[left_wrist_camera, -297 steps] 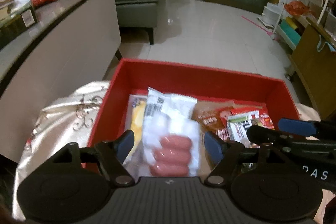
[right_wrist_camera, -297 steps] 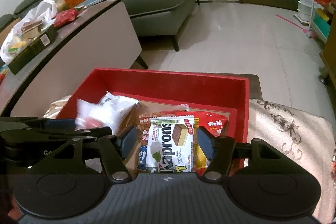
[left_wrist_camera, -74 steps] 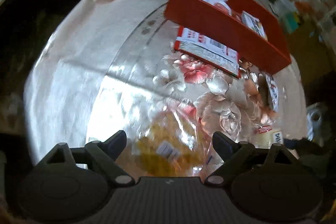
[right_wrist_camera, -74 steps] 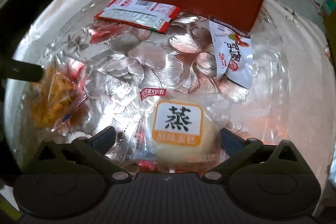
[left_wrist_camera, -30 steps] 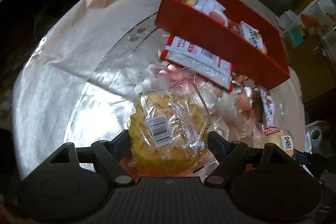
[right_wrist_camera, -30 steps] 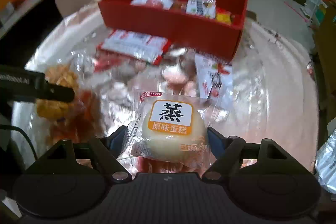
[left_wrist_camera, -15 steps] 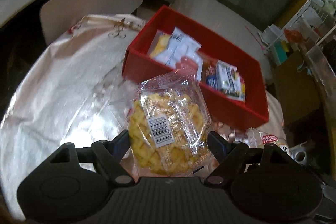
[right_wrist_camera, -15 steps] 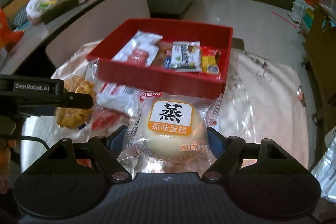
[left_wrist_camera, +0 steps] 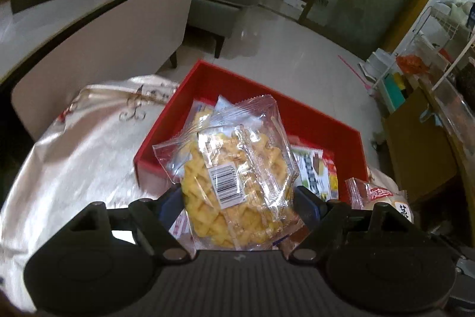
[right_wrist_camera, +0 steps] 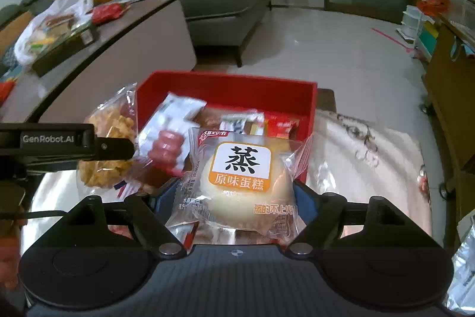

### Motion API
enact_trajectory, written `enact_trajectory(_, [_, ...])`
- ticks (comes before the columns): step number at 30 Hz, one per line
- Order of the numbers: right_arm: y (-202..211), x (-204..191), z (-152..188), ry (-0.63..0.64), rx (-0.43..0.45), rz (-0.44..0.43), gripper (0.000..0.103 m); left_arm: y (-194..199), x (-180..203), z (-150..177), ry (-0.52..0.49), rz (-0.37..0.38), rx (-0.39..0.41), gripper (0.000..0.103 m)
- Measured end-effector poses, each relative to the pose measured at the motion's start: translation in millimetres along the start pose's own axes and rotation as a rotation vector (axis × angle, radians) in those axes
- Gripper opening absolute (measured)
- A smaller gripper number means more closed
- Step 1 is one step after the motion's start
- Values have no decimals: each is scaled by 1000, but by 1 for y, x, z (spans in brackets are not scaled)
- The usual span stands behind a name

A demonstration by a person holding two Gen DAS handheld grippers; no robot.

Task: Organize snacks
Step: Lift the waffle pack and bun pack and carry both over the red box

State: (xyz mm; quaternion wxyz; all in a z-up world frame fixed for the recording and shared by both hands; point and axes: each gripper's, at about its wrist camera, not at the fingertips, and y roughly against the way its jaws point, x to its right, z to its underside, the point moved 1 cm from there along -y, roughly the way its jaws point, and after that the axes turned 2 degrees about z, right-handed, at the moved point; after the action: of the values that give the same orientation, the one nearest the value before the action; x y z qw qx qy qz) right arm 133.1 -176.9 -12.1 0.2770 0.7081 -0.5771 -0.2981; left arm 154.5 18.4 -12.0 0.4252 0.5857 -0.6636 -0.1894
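Left wrist view: my left tool [left_wrist_camera: 237,205] clamps the waffle-cookie pack [left_wrist_camera: 234,177]; right tool [right_wrist_camera: 237,198] clamps the steamed cake [right_wrist_camera: 243,183], red box [right_wrist_camera: 308,103] at twelve o'clock.

Clear bag of yellow waffle snacks [left_wrist_camera: 237,183] hides much of red rectangular box [left_wrist_camera: 207,79]; box contents w/ blurred labels.

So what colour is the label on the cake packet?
White above, orange below, on the cake packet; best in the right wrist view.
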Motion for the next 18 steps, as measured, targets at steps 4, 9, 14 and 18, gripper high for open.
enact_trajectory(4, [-13, 2, -11, -8, 4, 4, 84, -11, 3, -9, -14, -21, 16, 73])
enact_trajectory(9, [-27, 6, -21, -19, 11, 11, 84, -24, 7, -17, -46, -57, 31, 73])
enact_trajectory(14, [-35, 12, -29, -37, 20, 17, 84, -32, 13, -22, -86, -81, 51, 73])
enact_trajectory(18, [-41, 13, -32, -38, 20, 18, 84, -40, 13, -26, -95, -94, 54, 73])
